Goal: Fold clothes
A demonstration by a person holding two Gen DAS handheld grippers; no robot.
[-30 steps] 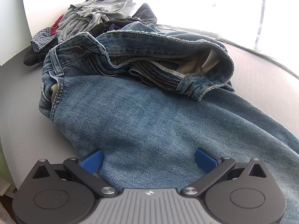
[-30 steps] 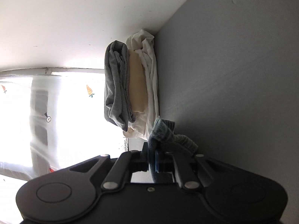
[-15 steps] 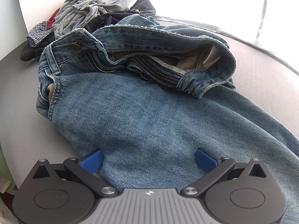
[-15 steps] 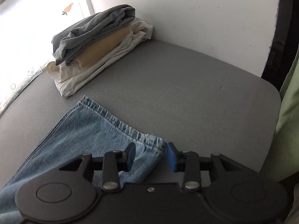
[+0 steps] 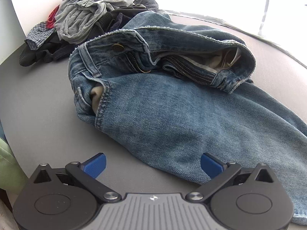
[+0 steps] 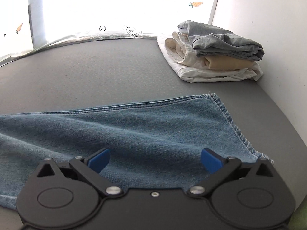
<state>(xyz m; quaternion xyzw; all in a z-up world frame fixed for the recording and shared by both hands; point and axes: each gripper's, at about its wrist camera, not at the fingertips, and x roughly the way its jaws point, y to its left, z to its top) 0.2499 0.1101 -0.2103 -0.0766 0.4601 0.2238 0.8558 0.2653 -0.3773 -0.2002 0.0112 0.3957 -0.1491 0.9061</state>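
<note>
A pair of blue jeans lies on the grey table. The waistband is open and rumpled at the far end, with the zip and button showing. My left gripper is open and empty, just above the near edge of the jeans' upper part. In the right wrist view a jeans leg lies flat, its hem at the right. My right gripper is open and empty over the leg near the hem.
A heap of unfolded clothes, grey, dark, checked and red, sits behind the jeans. A folded stack of grey, tan and white garments stands at the back right by the white wall. A green cloth hangs at the table's left edge.
My right gripper let go of the jeans hem, opened wide and turned to face along the table; the leg now lies flat. My left gripper drew back toward the table's near edge.
</note>
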